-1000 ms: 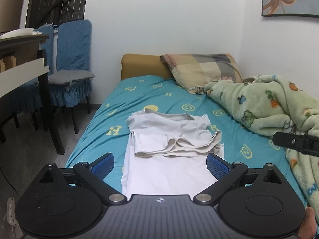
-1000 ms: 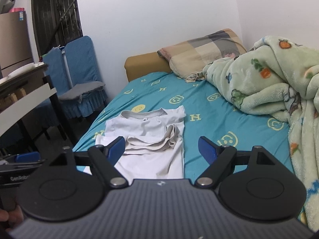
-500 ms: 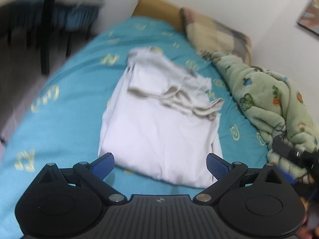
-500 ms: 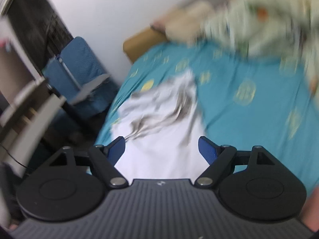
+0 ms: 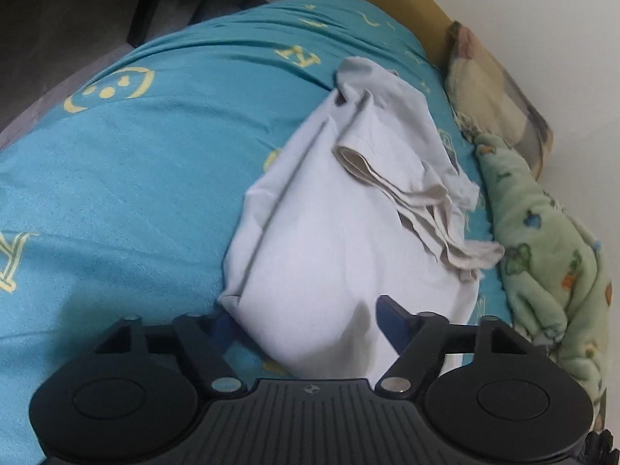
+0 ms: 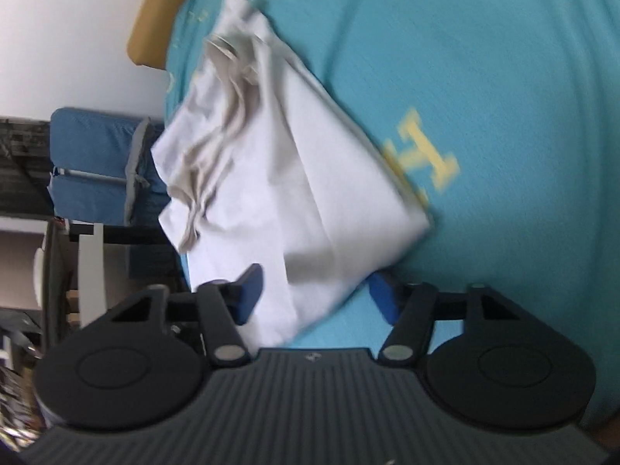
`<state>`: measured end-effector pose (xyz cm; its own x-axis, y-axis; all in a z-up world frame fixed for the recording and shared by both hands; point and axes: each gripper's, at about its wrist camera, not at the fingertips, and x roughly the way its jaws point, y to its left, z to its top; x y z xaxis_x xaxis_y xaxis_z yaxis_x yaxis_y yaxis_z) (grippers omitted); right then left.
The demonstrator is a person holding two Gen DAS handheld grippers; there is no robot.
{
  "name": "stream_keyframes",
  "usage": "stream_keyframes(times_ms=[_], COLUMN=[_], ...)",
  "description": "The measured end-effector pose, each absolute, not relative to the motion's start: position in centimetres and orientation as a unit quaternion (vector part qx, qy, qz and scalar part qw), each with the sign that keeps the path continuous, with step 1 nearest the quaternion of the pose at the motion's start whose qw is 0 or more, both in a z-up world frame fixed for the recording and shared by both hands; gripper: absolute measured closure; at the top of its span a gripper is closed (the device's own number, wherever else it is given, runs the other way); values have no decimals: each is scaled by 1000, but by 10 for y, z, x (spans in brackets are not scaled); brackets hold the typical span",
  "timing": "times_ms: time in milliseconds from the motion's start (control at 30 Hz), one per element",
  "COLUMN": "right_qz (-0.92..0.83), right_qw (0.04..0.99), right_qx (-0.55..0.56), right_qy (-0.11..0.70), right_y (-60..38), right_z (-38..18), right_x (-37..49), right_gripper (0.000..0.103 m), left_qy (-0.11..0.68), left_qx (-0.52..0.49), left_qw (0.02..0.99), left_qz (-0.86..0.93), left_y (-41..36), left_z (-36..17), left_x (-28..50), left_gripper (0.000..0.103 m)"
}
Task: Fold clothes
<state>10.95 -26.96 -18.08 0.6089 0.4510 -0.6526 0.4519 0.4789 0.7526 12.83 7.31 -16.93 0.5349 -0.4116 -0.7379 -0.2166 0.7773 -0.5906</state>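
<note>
A white shirt [image 5: 341,240] lies on the teal bedsheet [image 5: 128,178], partly folded, its sleeves bunched near the collar end. My left gripper [image 5: 306,321] is open and straddles the shirt's near left hem corner, one blue pad [image 5: 391,319] over the cloth and the other beneath its edge. In the right wrist view the shirt [image 6: 271,178] is tilted and slightly blurred. My right gripper [image 6: 316,296] is open around the near right hem corner, a blue pad [image 6: 250,286] on either side of the cloth.
A green patterned blanket [image 5: 542,255] is heaped along the shirt's right side, with a plaid pillow [image 5: 492,89] and ochre headboard [image 5: 403,4] beyond. Blue-covered chairs [image 6: 97,166] and a dark desk stand off the bed's left side.
Both grippers have dropped from a raised, level view down to the shirt's near hem and rolled sideways. Their jaws now straddle the two hem corners and remain open.
</note>
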Motion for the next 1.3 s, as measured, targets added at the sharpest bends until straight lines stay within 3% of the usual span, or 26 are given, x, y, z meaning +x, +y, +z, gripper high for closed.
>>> stream_keyframes(times_ms=[67, 100, 167, 233, 467, 667, 1000, 1300], right_qz=[-9, -14, -20, -18, 35, 77, 68, 53], right_qw=[747, 749, 755, 761, 848, 888, 907, 906], right_qx=[502, 496, 486, 488, 419, 385, 382, 357], right_qy=[437, 439, 439, 428, 323, 241, 166, 219], right_y=[-271, -271, -270, -273, -272, -276, -269, -270], right_z=[-180, -180, -180, -178, -121, -64, -36, -9], right_x=[116, 116, 115, 113, 97, 36, -85, 7], right_gripper=[60, 70, 82, 90, 93, 94, 94, 93], left_qy=[475, 474, 470, 461, 384, 320, 251, 279], left_qx=[-322, -324, -327, -328, -328, -332, -336, -326], left_qw=[817, 817, 818, 822, 856, 875, 889, 890], left_qz=[-56, -55, -57, -66, -110, -145, -184, -156], left_y=[73, 74, 77, 76, 75, 76, 82, 70], left_z=[-168, -168, -167, -163, -116, -73, -31, -25], left_x=[130, 130, 132, 130, 77, 10, -94, -14], left_gripper=[56, 58, 83, 87, 94, 95, 94, 93])
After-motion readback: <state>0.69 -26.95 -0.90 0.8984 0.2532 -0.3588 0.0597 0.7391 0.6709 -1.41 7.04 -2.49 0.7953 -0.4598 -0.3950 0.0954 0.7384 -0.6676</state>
